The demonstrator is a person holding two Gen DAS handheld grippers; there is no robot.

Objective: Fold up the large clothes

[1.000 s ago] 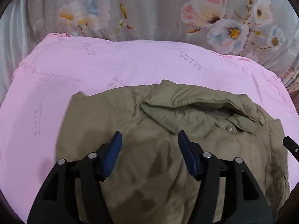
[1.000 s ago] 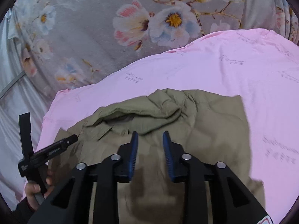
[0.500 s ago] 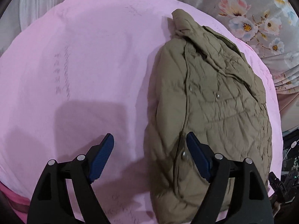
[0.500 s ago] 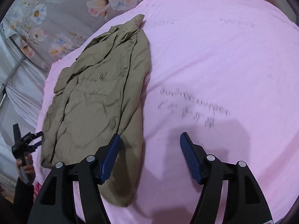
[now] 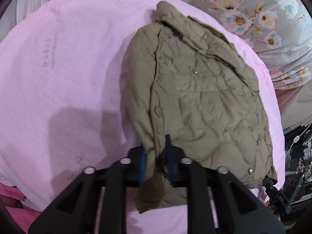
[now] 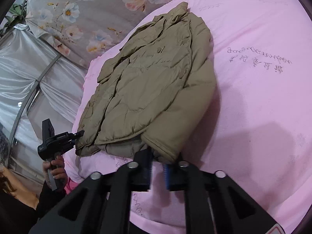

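Left wrist view: olive quilted jacket [image 5: 197, 89] lies across the pink bedsheet [image 5: 64, 62], centre-right of frame, collar toward the top. Left claw [image 5: 156, 161] at bottom centre, jaws closing on the jacket's near cuff, fabric bunched between the blue pads.

Right wrist view: jacket centre-left. Right claw [image 6: 157, 170] at bottom centre, jaws closing at the near sleeve end; grip unclear. Floral bedding [image 6: 81, 21] upper left.

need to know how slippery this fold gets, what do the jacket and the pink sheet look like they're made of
Jacket: looks like a thin woven synthetic shell, olive, matte with a faint sheen, over light padding; quilt stitching puffs it and metal snaps dot the front. Pink sheet: soft matte fabric, possibly cotton or brushed microfibre; it lies dull, with faded print.
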